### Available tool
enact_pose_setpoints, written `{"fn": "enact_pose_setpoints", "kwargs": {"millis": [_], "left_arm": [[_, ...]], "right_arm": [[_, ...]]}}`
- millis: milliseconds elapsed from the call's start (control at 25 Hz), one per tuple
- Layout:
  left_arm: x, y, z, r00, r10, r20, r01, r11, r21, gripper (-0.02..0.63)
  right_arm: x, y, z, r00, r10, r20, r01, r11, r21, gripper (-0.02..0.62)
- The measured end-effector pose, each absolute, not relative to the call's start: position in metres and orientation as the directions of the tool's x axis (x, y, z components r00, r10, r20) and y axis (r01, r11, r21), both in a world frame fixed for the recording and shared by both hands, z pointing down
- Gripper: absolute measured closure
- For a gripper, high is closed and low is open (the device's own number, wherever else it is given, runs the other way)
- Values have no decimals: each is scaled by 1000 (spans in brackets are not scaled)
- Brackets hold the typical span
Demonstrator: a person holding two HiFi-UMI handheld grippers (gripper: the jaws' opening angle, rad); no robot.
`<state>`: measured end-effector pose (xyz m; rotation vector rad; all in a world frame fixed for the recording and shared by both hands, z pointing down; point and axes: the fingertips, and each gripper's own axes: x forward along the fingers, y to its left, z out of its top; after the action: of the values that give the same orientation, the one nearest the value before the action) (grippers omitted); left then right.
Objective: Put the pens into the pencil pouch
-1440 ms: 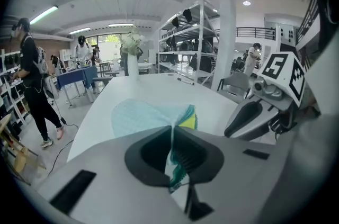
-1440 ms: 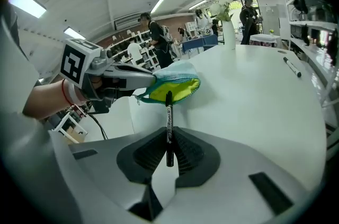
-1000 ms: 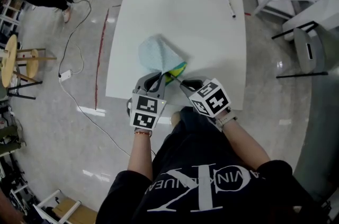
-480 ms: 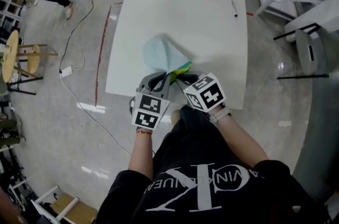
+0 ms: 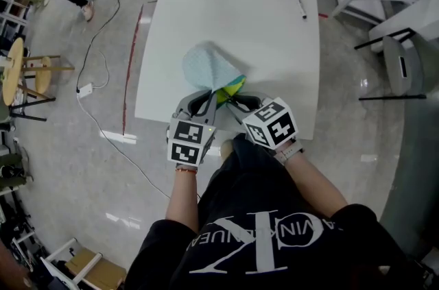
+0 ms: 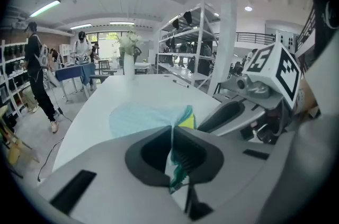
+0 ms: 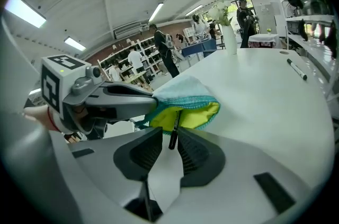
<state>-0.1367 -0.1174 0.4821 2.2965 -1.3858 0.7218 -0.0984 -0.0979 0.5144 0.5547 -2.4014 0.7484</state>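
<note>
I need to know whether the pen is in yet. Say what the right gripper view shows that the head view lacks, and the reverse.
Only the right gripper view: a pen stands partly in the pouch's yellow mouth, its tail between the right gripper's jaws, which have just been opening and seem not to press it. Only the head view: a stool on the floor and the person's arms. Both: the pouch on the table, the left gripper shut on its edge, and a second pen far off to the right.
</note>
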Motion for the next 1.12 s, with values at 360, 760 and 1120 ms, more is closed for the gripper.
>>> {"fn": "enact_pose_setpoints", "kwargs": {"millis": [360, 760, 1120], "left_arm": [[-143, -124, 481, 375, -722, 582, -907, -417, 67, 592], [-129, -123, 480, 402, -706, 583, -890, -452, 66, 592], [-119, -117, 476, 426, -686, 589, -862, -505, 35, 592]], "right_arm": [[-75, -89, 519, -740, -242, 628, -552, 751, -361, 519], [-81, -96, 517, -737, -244, 630, -541, 772, -334, 578], [-92, -103, 519, -733, -237, 638, -527, 791, -311, 581]]}}
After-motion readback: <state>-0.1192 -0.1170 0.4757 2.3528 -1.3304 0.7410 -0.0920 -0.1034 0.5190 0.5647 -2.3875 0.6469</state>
